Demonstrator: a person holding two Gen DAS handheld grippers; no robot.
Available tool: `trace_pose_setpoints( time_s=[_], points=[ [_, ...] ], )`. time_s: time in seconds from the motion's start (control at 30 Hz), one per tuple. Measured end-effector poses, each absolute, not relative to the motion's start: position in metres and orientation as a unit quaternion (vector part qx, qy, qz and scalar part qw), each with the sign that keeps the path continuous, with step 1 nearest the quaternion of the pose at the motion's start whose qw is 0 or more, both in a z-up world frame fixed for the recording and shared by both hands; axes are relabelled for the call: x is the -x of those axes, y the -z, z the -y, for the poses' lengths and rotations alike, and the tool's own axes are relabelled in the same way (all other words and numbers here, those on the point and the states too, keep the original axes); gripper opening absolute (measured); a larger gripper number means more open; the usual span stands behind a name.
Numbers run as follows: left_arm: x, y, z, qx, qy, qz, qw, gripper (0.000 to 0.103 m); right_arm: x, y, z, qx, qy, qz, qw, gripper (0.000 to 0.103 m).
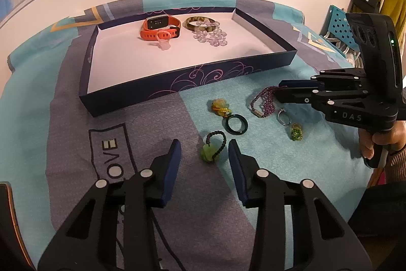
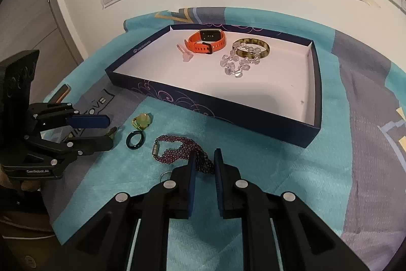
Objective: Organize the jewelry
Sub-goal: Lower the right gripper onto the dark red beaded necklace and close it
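My left gripper (image 1: pixel 205 147) hovers over the bedspread (image 1: pixel 279 169) with its jaws apart; the green pendant on a dark bead loop (image 1: pixel 212 147) lies between the pads, and neither pad presses on it. My right gripper (image 2: pixel 204 159) has its jaws drawn close around the near end of the purple beaded bracelet (image 2: pixel 177 150), pinching it; the clasp end trails toward ten o'clock on the cloth. A silver ring (image 1: pixel 283 116) sits just beside that bracelet, with a green stone piece (image 1: pixel 296 131) at about five o'clock from it. The dark green ring (image 1: pixel 236 124) and its yellow knotted charm (image 1: pixel 220 107) lie at eleven o'clock of the bracelet in the right wrist view. The navy tray (image 1: pixel 132 100) stands at twelve o'clock, holding an orange watch (image 1: pixel 159 28), an amber bangle (image 1: pixel 200 23), clear crystal beads (image 1: pixel 212 38) and a pale pink piece (image 1: pixel 163 42).
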State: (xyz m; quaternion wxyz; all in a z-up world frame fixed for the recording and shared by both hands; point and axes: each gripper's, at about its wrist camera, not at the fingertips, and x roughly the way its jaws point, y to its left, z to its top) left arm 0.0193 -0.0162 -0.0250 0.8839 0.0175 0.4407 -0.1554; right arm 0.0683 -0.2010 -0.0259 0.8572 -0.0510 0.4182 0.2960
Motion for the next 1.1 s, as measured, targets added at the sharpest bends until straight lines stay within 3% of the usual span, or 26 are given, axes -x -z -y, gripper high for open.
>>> trace_pose_setpoints(
  time_s=[0.1, 0.33, 0.5, 0.6, 0.77, 1.1],
  points=[
    [-0.019, 0.025, 0.016, -0.017, 0.156, -0.441, 0.884, 0.037, -0.069, 0.026, 0.203, 0.046, -0.295, -0.421, 0.856, 0.015],
    [-0.019, 0.025, 0.018, -0.023, 0.157, -0.44, 0.884, 0.032, -0.067, 0.023, 0.194, 0.063, -0.304, -0.409, 0.858, 0.035],
    [-0.018, 0.026, 0.019, -0.026, 0.156, -0.441, 0.884, 0.026, -0.072, 0.027, 0.188, 0.071, -0.307, -0.414, 0.854, 0.035],
    [-0.018, 0.025, 0.018, -0.025, 0.154, -0.439, 0.885, 0.026, -0.073, 0.027, 0.189, 0.071, -0.307, -0.415, 0.853, 0.033],
    [-0.019, 0.02, 0.026, -0.041, 0.157, -0.427, 0.89, 0.03, -0.072, 0.027, 0.192, 0.072, -0.307, -0.417, 0.853, 0.012],
    [-0.035, 0.024, 0.049, -0.06, 0.19, -0.432, 0.88, 0.033, -0.072, 0.026, 0.199, 0.054, -0.306, -0.416, 0.855, 0.005]
  ],
)
